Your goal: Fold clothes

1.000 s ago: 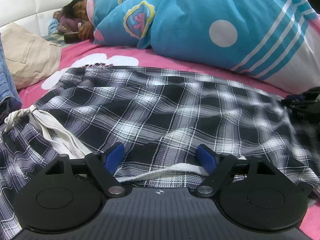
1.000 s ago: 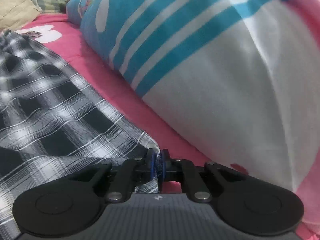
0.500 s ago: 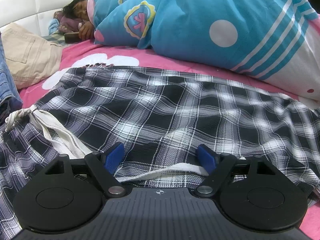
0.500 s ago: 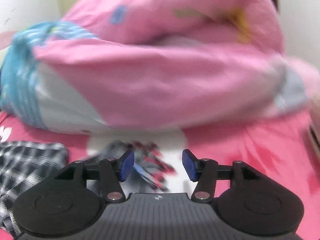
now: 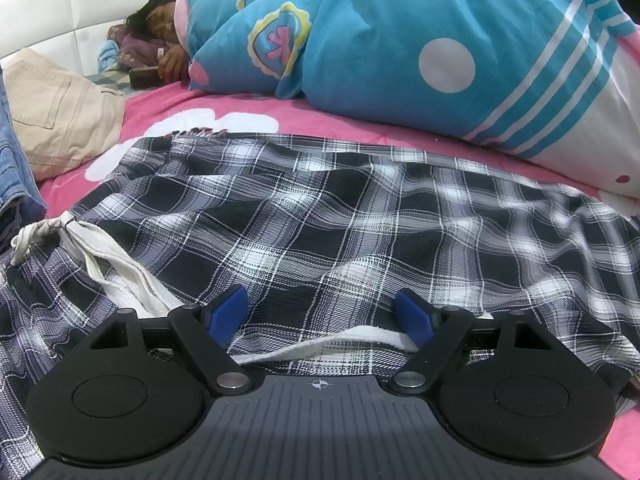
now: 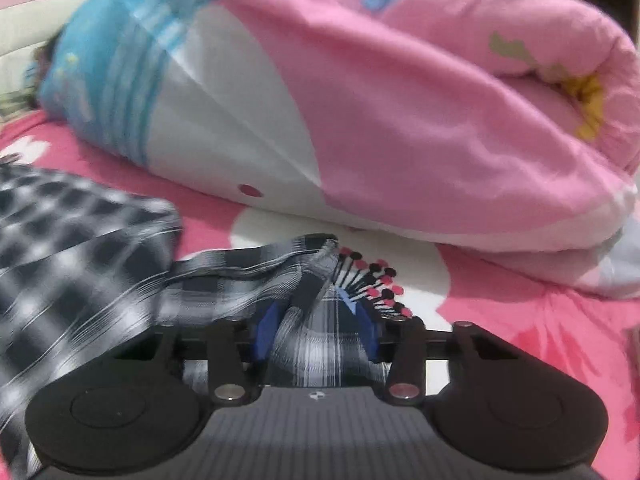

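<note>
The left gripper [image 5: 322, 316] is held wide open, low over the near hem of the plaid garment [image 5: 320, 220], with nothing caught between its blue pads; a white drawstring band [image 5: 320, 346] is seen just under the jaws. The right gripper [image 6: 316, 332] is set partly open around a raised bunch of the same plaid garment [image 6: 280, 280]. Cloth lies between the pads, but the view is blurred and a firm pinch cannot be confirmed.

The garment is spread, rumpled, across the pink bedsheet [image 5: 240, 104], its far edge near the rolled duvet [image 5: 400, 40], behind which a person's head [image 5: 156, 20] is seen resting. Beige trousers [image 5: 60, 112] and blue denim [image 5: 12, 160] are piled to the left.

If the right bunch is gripped loosely, the corner may be lost on lifting and the fold left skewed. The drawstring may be snagged by the left jaws instead of the hem. The duvet may be dragged if the cloth is swung far.
</note>
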`<action>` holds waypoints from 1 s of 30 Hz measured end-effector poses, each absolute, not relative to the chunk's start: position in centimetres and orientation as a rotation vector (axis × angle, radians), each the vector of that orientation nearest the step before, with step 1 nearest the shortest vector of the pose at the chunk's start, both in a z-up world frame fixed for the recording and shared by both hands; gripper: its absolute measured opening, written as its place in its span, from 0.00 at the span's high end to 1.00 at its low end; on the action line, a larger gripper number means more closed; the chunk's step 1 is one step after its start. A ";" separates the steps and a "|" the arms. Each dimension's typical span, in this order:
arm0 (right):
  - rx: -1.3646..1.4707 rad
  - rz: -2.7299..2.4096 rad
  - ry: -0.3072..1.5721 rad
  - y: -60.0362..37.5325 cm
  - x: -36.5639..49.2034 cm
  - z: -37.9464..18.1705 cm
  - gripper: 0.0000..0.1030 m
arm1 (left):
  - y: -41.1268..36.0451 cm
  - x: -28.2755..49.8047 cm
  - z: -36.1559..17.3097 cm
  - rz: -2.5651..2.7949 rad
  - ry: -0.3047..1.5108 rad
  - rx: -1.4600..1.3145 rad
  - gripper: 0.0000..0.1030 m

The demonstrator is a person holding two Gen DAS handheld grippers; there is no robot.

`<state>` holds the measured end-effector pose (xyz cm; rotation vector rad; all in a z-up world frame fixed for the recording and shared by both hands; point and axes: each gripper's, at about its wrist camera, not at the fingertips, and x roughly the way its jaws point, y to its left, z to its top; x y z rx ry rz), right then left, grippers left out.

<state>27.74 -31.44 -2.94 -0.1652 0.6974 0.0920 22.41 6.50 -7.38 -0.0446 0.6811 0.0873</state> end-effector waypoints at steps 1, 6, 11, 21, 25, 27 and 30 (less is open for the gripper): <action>-0.147 0.083 0.706 -31.7 28.4 -3.3 0.83 | 6.5 22.4 -7.4 0.087 0.681 -0.045 0.20; -0.012 0.059 0.678 -34.5 28.8 -2.8 1.00 | 6.5 22.4 -7.4 0.088 0.680 -0.045 0.20; 0.125 -0.040 0.658 -39.1 29.0 -1.9 1.00 | 6.5 22.4 -7.4 0.088 0.680 -0.043 0.20; 0.398 -0.267 0.680 -48.1 29.7 -2.0 1.00 | 6.4 22.4 -7.5 0.089 0.678 -0.039 0.20; 0.510 -0.359 0.718 -50.7 29.7 -3.6 1.00 | 6.4 22.4 -7.5 0.090 0.678 -0.037 0.20; 0.551 -0.382 0.724 -51.5 29.6 -4.2 0.99 | 6.4 22.4 -7.5 0.091 0.678 -0.037 0.20; 0.545 -0.368 0.699 -51.6 28.9 -4.2 0.86 | 6.4 22.4 -7.5 0.090 0.678 -0.037 0.20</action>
